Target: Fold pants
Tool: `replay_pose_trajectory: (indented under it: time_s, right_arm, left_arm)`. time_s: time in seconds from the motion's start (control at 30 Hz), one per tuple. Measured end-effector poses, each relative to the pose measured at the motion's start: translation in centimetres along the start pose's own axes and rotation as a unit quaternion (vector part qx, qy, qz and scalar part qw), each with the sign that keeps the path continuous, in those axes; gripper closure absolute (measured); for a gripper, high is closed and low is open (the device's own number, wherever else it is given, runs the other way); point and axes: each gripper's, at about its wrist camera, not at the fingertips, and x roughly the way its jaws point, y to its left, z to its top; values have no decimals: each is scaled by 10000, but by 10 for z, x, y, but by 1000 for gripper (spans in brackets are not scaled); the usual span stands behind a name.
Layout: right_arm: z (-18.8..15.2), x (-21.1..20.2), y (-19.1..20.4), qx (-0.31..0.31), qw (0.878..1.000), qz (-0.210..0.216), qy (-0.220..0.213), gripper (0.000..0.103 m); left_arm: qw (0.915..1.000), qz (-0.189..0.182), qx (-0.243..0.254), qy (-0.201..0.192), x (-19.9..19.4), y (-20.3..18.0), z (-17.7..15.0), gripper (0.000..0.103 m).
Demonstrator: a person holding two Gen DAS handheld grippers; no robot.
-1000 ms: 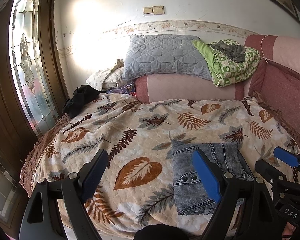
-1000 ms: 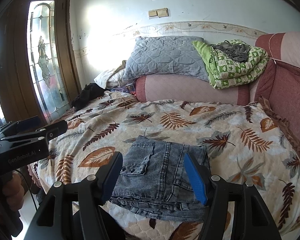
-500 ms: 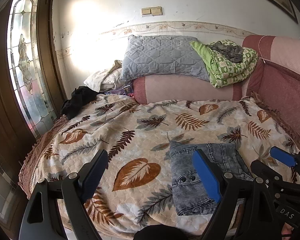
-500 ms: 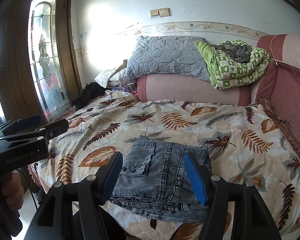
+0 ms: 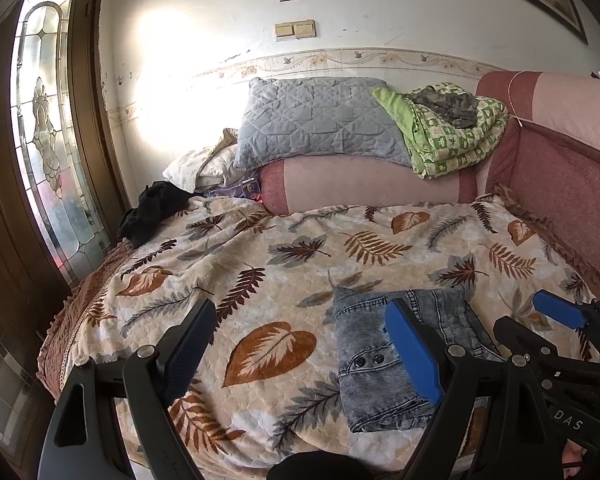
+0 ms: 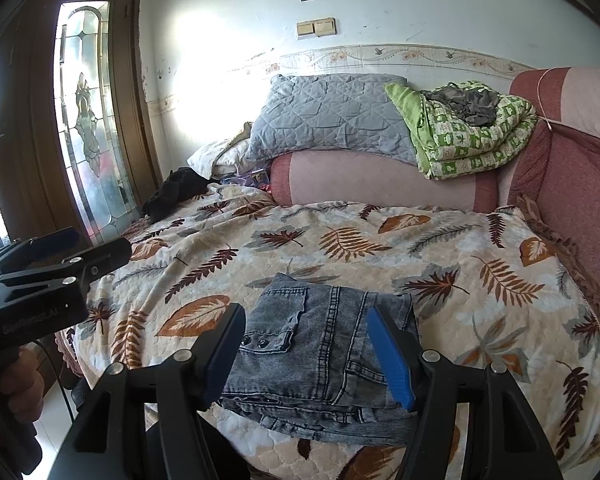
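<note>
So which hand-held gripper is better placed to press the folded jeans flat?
Probably the right hand-held gripper: the folded jeans lie directly ahead between its open fingers. The left hand-held gripper points mostly at bare leaf-print blanket, with the jeans beside it.

The bed (image 6: pixel 480 240) is covered by a cream blanket (image 6: pixel 380 264) printed with brown and grey leaves. Folded grey denim pants (image 6: pixel 324 344) lie flat on it near the front edge. A black garment (image 6: pixel 172 192) is heaped at the far left corner, by the pillows (image 6: pixel 332 116).
</note>
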Motion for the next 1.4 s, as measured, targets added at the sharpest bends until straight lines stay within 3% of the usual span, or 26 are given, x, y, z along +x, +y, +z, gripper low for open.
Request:
replay_pose_trajectory:
  time_s: [1.4]
  right_arm:
    - [1,-8,-1,14,10000,-37,-71,36]
  left_arm:
    - [9999,-48,-72,131,0,4,-4,16]
